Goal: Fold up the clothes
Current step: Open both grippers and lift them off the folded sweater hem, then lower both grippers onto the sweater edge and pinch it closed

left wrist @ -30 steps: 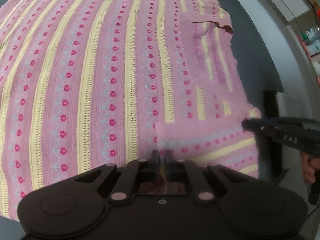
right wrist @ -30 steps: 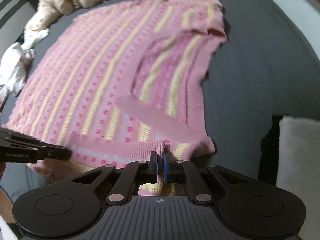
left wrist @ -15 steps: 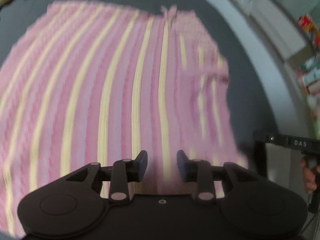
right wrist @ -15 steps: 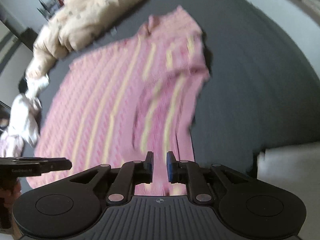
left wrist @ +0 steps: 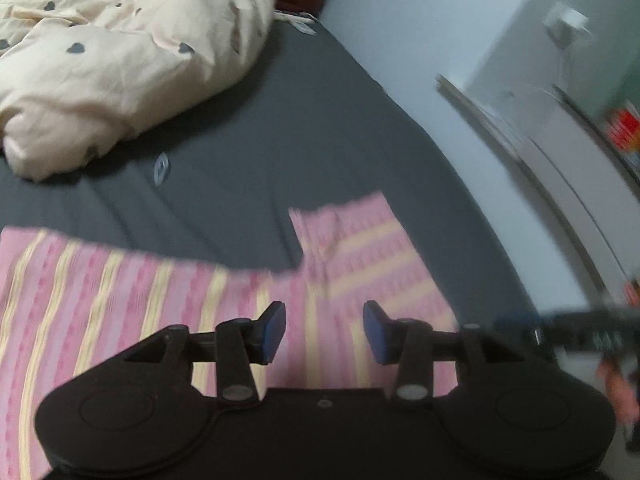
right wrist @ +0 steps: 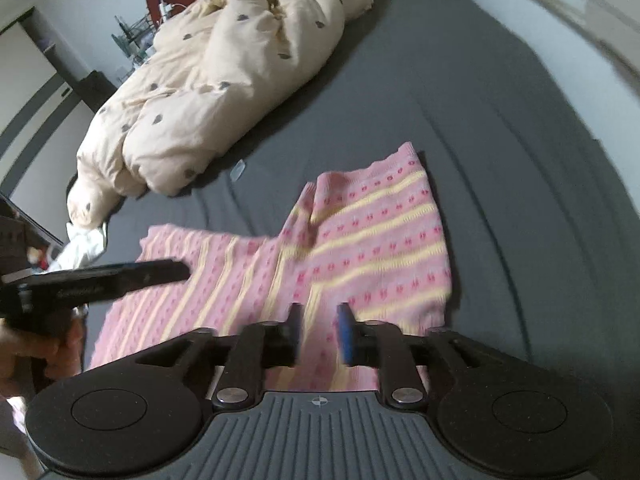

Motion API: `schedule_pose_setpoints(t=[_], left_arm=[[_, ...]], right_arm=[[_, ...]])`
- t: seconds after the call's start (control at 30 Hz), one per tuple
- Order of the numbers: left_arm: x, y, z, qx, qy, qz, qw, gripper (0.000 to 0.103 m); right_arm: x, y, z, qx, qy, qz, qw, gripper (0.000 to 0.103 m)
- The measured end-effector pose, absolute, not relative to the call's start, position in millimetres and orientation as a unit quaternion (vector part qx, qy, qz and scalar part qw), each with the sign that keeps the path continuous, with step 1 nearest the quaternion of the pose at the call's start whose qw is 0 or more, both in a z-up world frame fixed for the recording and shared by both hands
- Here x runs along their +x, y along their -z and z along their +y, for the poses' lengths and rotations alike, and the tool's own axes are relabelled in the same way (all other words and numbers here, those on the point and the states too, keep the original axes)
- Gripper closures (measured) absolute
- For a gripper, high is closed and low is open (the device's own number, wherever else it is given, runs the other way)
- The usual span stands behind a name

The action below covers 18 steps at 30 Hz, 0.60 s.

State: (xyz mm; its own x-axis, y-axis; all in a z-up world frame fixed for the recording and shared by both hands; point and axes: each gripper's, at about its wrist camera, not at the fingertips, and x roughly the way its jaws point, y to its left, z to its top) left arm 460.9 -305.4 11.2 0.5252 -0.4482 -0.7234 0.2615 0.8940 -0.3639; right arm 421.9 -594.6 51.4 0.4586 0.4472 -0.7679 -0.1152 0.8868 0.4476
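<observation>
A pink sweater with yellow stripes and red dots (left wrist: 120,292) (right wrist: 360,248) lies flat on the dark grey bed sheet (left wrist: 304,136) (right wrist: 500,152), one sleeve lying across its right side. My left gripper (left wrist: 324,330) hovers over the sweater's near edge, its jaws opening with nothing between the blue pads. My right gripper (right wrist: 318,334) hangs above the sleeve side, jaws also opening and empty. Each gripper shows in the other's view: the left gripper (right wrist: 100,280) as a dark bar held by a hand, the right gripper (left wrist: 580,332) as a blur.
A cream duvet with dark hearts (left wrist: 112,56) (right wrist: 224,76) is heaped at the head of the bed. White crumpled cloth (right wrist: 82,244) lies at the bed's left edge. A pale wall and a ledge (left wrist: 520,132) run along the right side.
Both grippers let go of the sweater's folded edge, opened, and pulled back and up. The views now take in the sweater's far edge, the sheet and the duvet.
</observation>
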Motion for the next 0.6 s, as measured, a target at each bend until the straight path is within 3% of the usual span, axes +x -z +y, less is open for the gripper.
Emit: schedule_pose_setpoints(t=[0.03, 0.07, 0.3, 0.53, 0.6], left_arm=[[476, -6, -307, -0.124, 0.191, 0.447, 0.865, 0.06], [491, -1, -309, -0.144, 0.177, 0.451, 0.863, 0.06], [552, 36, -330, -0.135, 0.149, 0.478, 0.855, 0.062], [571, 61, -351, -0.055, 0.183, 0.47, 0.862, 0.067], [574, 67, -355, -0.038, 0.194, 0.464, 0.863, 0.067]], right_arm=[[430, -47, -598, 0.179, -0.161, 0.496, 0.834, 0.036], [441, -43, -600, 0.189, -0.155, 0.497, 0.833, 0.031], [486, -33, -599, 0.078, -0.098, 0.462, 0.878, 0.031], [553, -8, -607, 0.039, -0.079, 0.47, 0.878, 0.032], [572, -1, -608, 0.029, -0.067, 0.478, 0.875, 0.037]])
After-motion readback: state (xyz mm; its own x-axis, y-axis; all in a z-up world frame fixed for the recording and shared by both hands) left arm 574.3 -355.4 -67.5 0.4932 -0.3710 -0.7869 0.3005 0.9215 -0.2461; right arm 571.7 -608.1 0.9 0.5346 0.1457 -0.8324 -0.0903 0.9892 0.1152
